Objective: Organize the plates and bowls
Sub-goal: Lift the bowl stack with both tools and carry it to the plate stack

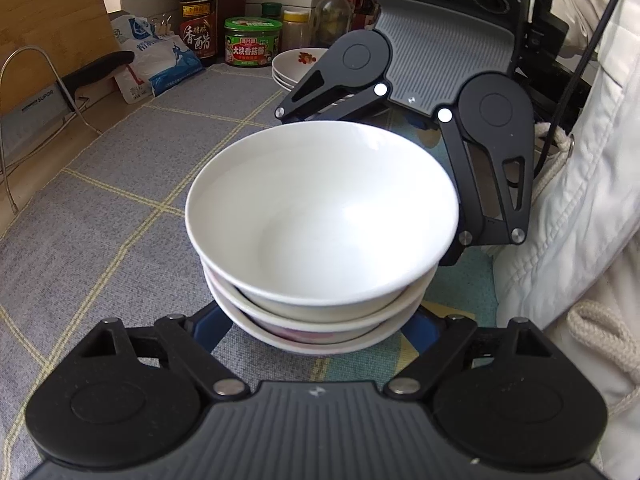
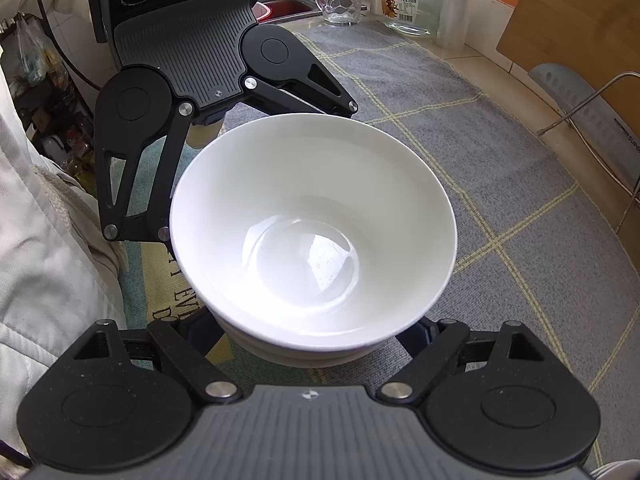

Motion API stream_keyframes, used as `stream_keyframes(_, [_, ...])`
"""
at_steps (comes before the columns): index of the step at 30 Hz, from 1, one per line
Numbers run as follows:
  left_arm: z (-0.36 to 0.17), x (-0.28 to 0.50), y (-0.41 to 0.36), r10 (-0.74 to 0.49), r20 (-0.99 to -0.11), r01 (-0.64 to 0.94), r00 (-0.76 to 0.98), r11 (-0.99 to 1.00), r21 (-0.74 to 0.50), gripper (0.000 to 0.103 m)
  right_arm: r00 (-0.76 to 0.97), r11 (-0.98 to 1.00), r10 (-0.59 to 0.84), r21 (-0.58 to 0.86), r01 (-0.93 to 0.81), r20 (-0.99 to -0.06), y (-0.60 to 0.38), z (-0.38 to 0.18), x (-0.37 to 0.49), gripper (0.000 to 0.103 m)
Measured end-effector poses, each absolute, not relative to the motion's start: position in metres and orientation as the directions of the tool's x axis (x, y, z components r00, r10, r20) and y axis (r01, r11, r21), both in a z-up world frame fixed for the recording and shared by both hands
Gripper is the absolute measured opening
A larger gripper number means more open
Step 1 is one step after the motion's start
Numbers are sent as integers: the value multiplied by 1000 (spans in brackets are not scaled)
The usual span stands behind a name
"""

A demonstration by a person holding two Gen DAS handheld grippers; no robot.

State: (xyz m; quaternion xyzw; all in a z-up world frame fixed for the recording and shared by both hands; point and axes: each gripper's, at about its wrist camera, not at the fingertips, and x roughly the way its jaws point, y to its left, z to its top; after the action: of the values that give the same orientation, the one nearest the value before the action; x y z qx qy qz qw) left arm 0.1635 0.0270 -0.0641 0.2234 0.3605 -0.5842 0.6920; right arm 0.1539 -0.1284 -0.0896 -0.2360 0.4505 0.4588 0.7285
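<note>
Nearest in the left wrist view, the left gripper (image 1: 316, 320) has its two arms spread wide to either side of a stack of white bowls (image 1: 320, 232). Its fingertips run in under the stack and are hidden there, so I cannot tell whether they press the lowest bowl or only flank it. The stack counts three bowls nested, the top bowl (image 1: 322, 204) plain white and empty, the bottom one showing a faint pink band on its outer wall. The stack sits over a grey checked mat (image 1: 120, 184) with yellow lines.

Just beyond the stack, the right gripper (image 1: 404, 184) faces it from the far side, its arms likewise splayed wide around the bowls; its tips are also hidden behind the rim, so contact cannot be judged. From the right wrist view, the same top bowl (image 2: 314, 236) fills the gap between that gripper's open arms.

Farther back on the left stand a salt bag (image 1: 160, 60), a dark vinegar bottle (image 1: 199, 20) and a green-lidded jar (image 1: 252, 42); a pile of plates (image 1: 294, 66) lies behind the right gripper.
</note>
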Motion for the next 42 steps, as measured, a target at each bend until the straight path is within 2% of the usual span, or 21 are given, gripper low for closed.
stream_keyframes(24, [-45,139,-1,-618,-769,949,161,312,-52,88,193,429,478,36,-903,-857,-169,-61,138,90])
stream_keyframes(42, [-21,140,-103,-616,-761,948,204,319,-4,87,253,454,490,-3,-891,-834,-272,-31,141,88])
